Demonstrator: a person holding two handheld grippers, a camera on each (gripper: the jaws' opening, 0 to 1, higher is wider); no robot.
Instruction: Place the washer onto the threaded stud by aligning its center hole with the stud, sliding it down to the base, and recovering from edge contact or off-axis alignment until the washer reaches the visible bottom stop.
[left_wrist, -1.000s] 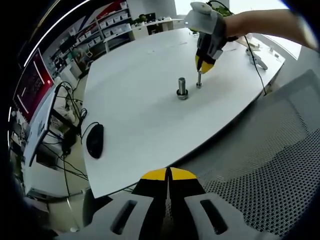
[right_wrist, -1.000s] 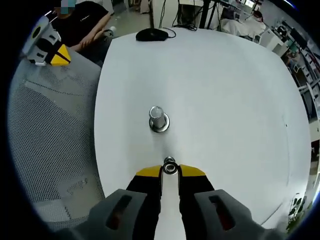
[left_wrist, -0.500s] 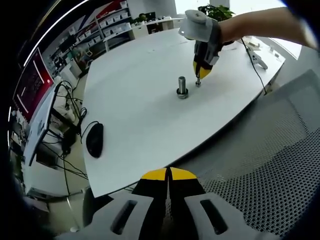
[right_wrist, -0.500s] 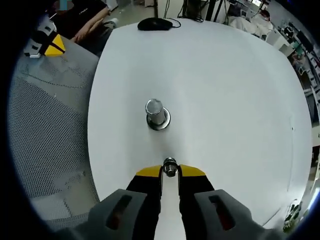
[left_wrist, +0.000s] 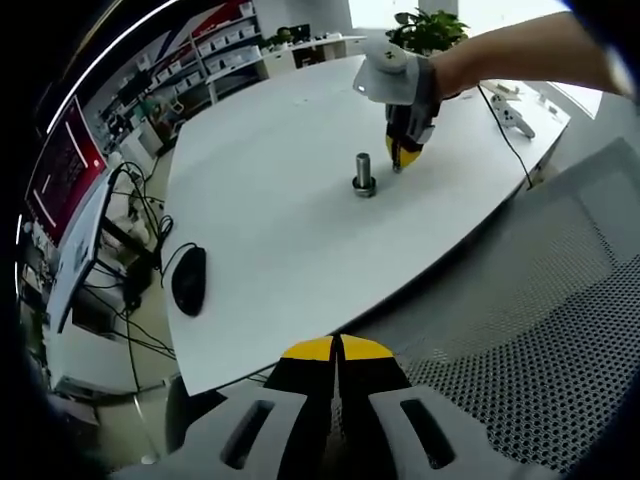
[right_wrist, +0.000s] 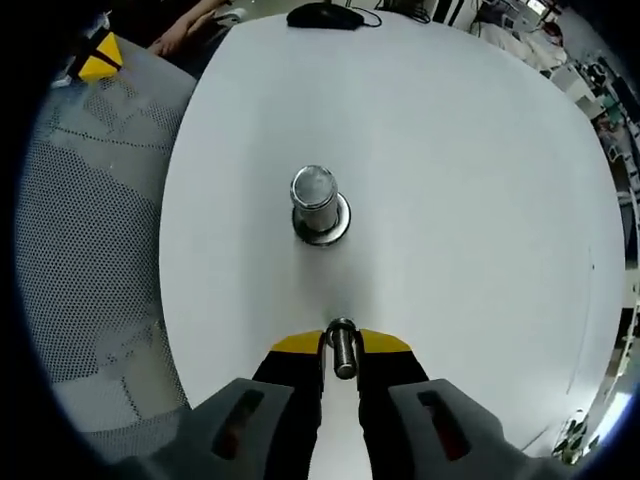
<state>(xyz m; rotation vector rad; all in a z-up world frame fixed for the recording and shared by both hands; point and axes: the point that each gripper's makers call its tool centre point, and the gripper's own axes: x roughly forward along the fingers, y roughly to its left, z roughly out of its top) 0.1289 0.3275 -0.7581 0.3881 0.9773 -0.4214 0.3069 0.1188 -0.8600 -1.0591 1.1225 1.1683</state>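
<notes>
A short threaded metal stud (right_wrist: 318, 205) stands upright on its round base on the white table (right_wrist: 470, 200). My right gripper (right_wrist: 342, 347) is shut on the small metal washer (right_wrist: 343, 352), held above the table just short of the stud. In the left gripper view the stud (left_wrist: 364, 173) stands mid-table, with the right gripper (left_wrist: 403, 158) pointing down close beside it in a person's hand. My left gripper (left_wrist: 336, 349) is shut with nothing in its jaws, hanging off the table over a mesh chair. Its yellow tip (right_wrist: 95, 58) peeks in at the right gripper view's top left.
A black mouse (left_wrist: 190, 280) lies near the table's edge, seen also as the mouse (right_wrist: 325, 14) at the far side. A grey mesh chair (left_wrist: 540, 330) sits against the table. A black cable (left_wrist: 512, 135) runs over the far table edge.
The right gripper has risen and moved closer over the stud, still carrying the washer. The left gripper has stayed still.
</notes>
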